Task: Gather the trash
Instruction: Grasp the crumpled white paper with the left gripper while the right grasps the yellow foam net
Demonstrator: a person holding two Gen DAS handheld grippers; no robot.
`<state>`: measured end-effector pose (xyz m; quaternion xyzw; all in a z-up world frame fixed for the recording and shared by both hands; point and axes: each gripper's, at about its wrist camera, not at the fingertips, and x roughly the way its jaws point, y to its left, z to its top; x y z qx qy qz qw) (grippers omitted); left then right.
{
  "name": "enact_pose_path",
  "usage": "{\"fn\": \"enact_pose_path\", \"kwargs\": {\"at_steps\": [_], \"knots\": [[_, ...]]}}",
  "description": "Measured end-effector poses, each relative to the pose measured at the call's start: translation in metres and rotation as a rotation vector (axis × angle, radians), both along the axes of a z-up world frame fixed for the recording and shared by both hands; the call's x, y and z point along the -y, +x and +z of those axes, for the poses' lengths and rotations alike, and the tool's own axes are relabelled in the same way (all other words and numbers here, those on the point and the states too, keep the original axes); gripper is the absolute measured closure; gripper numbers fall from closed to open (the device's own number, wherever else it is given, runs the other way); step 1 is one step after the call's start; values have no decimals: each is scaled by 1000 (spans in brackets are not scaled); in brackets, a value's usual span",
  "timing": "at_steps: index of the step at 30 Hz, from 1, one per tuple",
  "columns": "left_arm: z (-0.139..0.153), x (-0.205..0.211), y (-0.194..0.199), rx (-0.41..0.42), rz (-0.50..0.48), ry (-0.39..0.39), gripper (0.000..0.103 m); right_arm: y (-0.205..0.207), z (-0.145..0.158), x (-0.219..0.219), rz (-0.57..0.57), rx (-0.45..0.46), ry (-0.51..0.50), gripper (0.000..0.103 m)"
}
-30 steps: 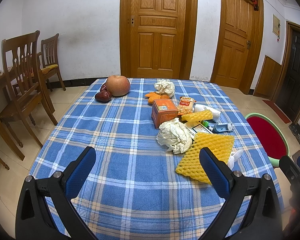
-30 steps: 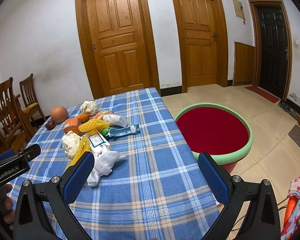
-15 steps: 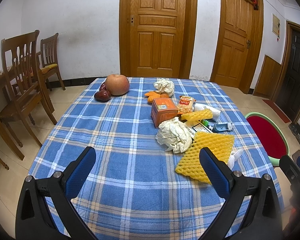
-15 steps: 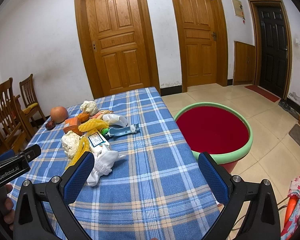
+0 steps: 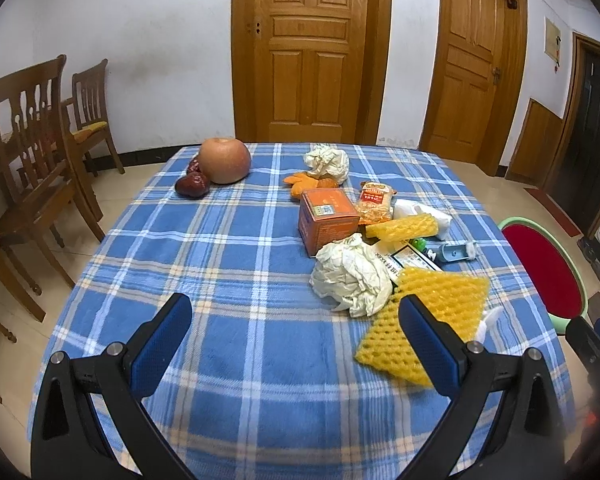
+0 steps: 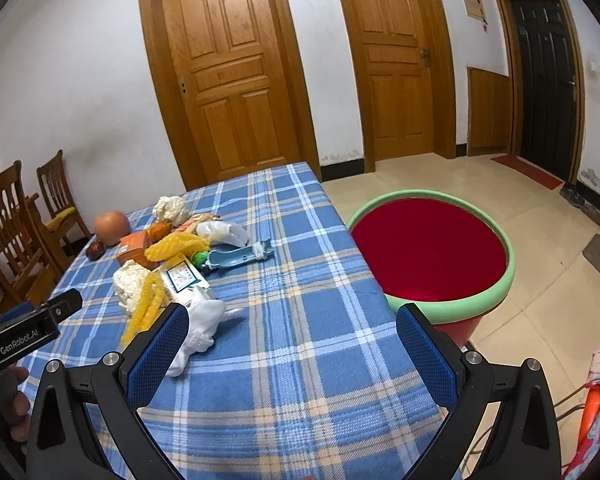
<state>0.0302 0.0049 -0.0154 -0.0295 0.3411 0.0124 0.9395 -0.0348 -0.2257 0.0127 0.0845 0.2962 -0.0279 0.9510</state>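
Both tools hover above the near end of the table [image 5: 236, 248], which is covered in a blue plaid cloth. The left gripper [image 5: 294, 322] has its jaws spread wide with nothing between them, and it points along the table toward the doors. The right gripper [image 6: 292, 330] is likewise spread and empty, aimed over the table's right edge; the left tool's body and part of the hand [image 6: 8, 400] holding it show at the lower left of the right wrist view. On the floor just beside the table's right edge stands a bin [image 6: 496, 300] with a green rim and red interior. The trash lies clustered on the right half of the cloth: a yellow foam net [image 5: 432, 316] nearest the left gripper, touching a crumpled white paper ball [image 5: 350, 276], with an orange box [image 5: 326, 220] behind it, a snack packet [image 5: 376, 202], a blue tube [image 6: 236, 258] and a white wad [image 6: 202, 324] close to the right gripper. Well apart at the far left sit an apple [image 5: 224, 160] and dark red fruit [image 5: 192, 186].
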Motion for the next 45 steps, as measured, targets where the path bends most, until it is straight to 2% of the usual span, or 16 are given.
{"fn": "enact_pose_path", "kwargs": {"at_steps": [8, 16, 21, 24, 26, 27, 34, 40, 42, 44, 45], "knots": [[-9, 11, 34, -36, -24, 8, 2, 7, -5, 5, -11, -34, 13, 0], [-22, 14, 62, -94, -56, -26, 3, 21, -12, 15, -13, -59, 26, 0], [-33, 14, 73, -142, -79, -70, 15, 27, -16, 19, -16, -76, 35, 0], [-40, 13, 77, -172, -117, -136, 30, 31, -18, 20, -14, -81, 43, 0], [-43, 12, 77, -183, -141, -190, 45, 32, -19, 21, -10, -86, 50, 0], [-43, 12, 77, -186, -149, -206, 46, 33, -19, 21, -7, -87, 52, 0], [-32, 13, 63, -140, -147, -181, 49, 34, -19, 17, 18, -88, 64, 0], [-11, 2, 45, -67, -119, -127, 49, 33, -16, 7, 69, -84, 76, 7], [-5, -2, 40, -47, -107, -110, 49, 32, -14, 3, 94, -80, 86, 11], [-3, -6, 36, -39, -99, -95, 49, 32, -11, -4, 125, -80, 87, 22], [-2, -9, 33, -35, -94, -92, 49, 32, -10, -7, 137, -81, 87, 23]]}}
